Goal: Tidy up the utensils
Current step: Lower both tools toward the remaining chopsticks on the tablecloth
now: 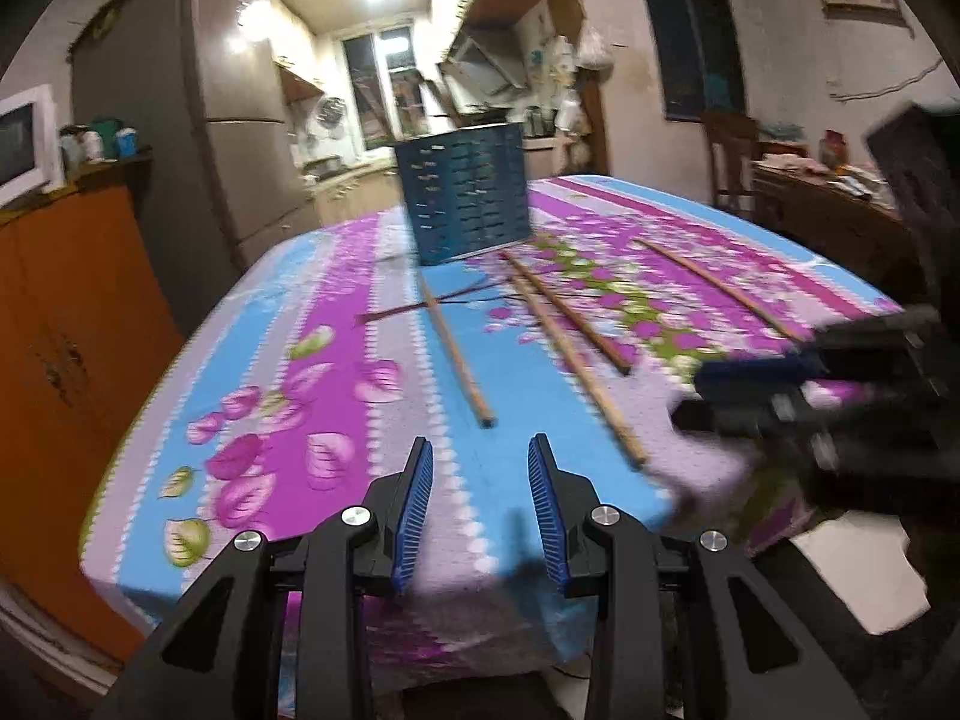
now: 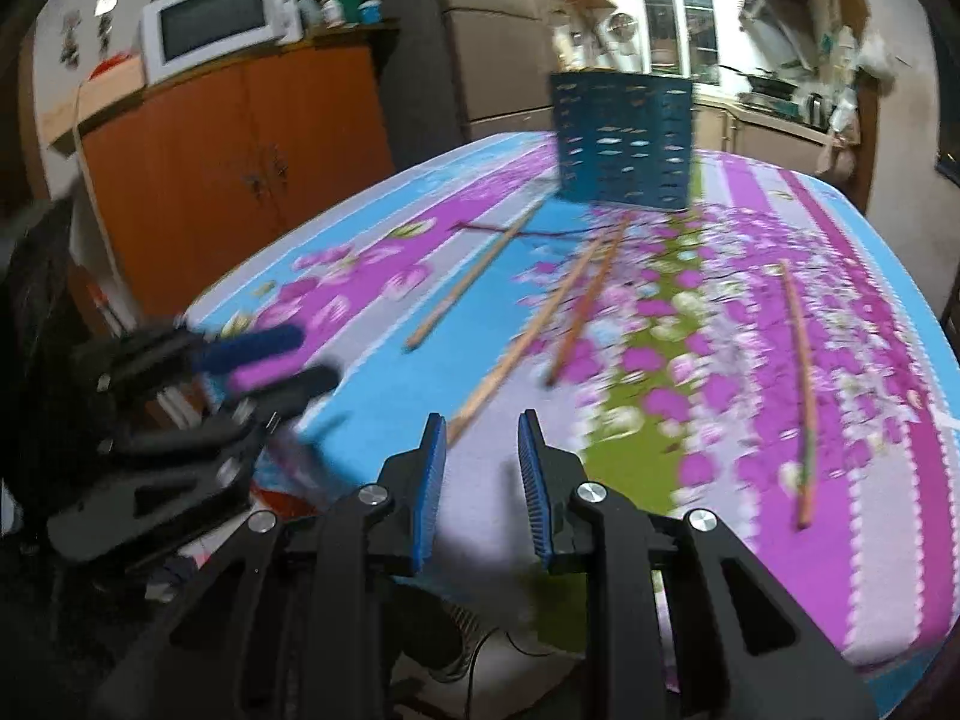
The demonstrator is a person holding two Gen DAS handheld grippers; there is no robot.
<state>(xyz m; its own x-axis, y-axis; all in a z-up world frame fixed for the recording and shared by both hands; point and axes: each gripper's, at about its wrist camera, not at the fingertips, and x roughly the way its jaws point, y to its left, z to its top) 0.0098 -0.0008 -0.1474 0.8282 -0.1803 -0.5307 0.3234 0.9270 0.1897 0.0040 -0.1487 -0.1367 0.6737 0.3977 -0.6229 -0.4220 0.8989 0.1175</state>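
Four wooden chopsticks lie scattered on the table (image 1: 180,396), which is covered with a floral cloth in purple, blue and green. At the far end of the table stands a dark teal perforated utensil holder (image 1: 465,192), upright, its near bottom edge just beside the far tips of the chopsticks.

In the left wrist view, the leftmost chopstick (image 1: 456,354) runs from near the holder's base toward the camera, crossing a printed branch on the cloth. Two more lie close together in the middle: a long chopstick (image 1: 576,360) that reaches nearest the table's front edge, and a shorter-looking chopstick (image 1: 570,312) just to its right, the two converging at their far ends. The fourth chopstick (image 1: 720,291) lies well apart on the right side.

The left claw (image 1: 480,504) hovers over the near edge of the table with its blue-padded jaws spread wide and nothing between them. The right claw (image 2: 483,480) is likewise above the near edge, jaws parted wide and empty, with the near end of the long chopstick (image 2: 522,348) just ahead of its left fingertip. Each claw shows blurred at the side of the other's view.

Beyond the table stand an orange cabinet (image 2: 240,162) with a white microwave (image 2: 216,21) on top.
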